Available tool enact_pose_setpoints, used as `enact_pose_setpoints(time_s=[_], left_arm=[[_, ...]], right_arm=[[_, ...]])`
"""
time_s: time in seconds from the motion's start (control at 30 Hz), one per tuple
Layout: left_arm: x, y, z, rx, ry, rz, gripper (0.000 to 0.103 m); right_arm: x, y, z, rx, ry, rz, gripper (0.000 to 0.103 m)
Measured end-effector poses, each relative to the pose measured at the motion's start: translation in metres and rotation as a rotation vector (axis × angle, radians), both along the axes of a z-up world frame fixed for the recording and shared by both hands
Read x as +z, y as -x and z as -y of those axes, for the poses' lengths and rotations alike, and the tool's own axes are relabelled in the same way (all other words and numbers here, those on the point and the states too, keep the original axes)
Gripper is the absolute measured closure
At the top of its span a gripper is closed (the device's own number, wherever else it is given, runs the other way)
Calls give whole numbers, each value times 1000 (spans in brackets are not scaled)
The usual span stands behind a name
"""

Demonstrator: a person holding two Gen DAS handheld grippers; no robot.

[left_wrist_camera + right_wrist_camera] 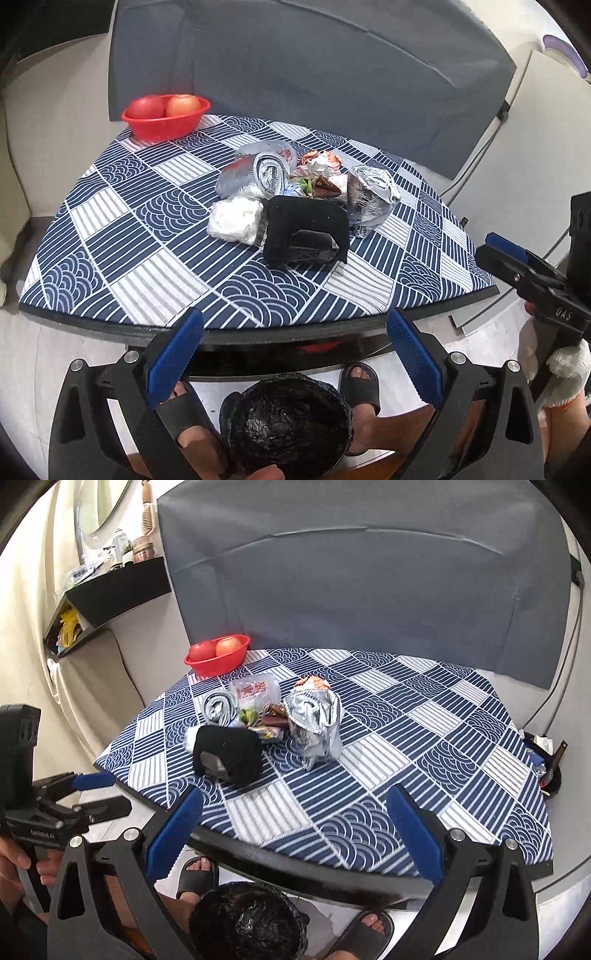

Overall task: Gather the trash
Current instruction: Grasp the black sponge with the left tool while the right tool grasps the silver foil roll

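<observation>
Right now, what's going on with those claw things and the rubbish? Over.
Left gripper and right gripper: jaws open, empty, short of the table. Trash pile untouched on the tablecloth. Lined bin below. Nothing blocking.

left gripper point(293, 360): black frame, blue ribbed pads, silver screws
right gripper point(293, 840): same black frame, blue pads; white "OAS" lettering
right hand point(561, 369): white knit glove
feet: black slide sandals point(360, 384)
</observation>
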State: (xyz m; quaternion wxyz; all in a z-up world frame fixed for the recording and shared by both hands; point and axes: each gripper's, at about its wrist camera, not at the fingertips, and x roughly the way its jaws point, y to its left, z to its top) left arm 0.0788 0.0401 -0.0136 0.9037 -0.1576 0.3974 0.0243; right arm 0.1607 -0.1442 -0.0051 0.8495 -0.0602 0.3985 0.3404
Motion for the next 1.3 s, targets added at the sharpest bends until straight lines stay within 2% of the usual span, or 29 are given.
enact_pose_setpoints(time_s=[0.37, 0.57, 0.77, 0.9, 1.0, 1.1, 1.13, 1.17, 1.27, 1.3], left_arm=[[-5, -53, 1, 15, 2, -44, 7], [-15, -80, 8, 18, -37, -88, 7], [-23, -107, 16, 20, -71, -127, 7], [-31, -121, 18, 40, -105, -165, 7], [-36, -127, 17, 45, -97, -184, 7], [-39, -129, 24, 24, -137, -187, 8], [-40, -129, 27, 18, -151, -187, 9], [-40, -130, 28, 18, -159, -189, 15], [-42, -131, 24, 34, -143, -194, 21], [-42, -131, 23, 40, -134, -190, 22]], right_arm=[[-18, -56, -25, 63, -8, -71, 4], [-32, -89, -38, 79, -19, -112, 4], [-42, -108, -52, 111, 5, -90, 4], [-51, -125, -56, 110, -15, -125, 4], [-57, -131, -60, 118, -17, -142, 4], [-62, -131, -66, 139, -10, -148, 4], [-64, -130, -70, 150, -4, -146, 4], [-65, -128, -72, 157, 6, -141, 4], [-67, -125, -78, 164, 29, -120, 6], [-68, -125, -78, 153, 42, -111, 12]])
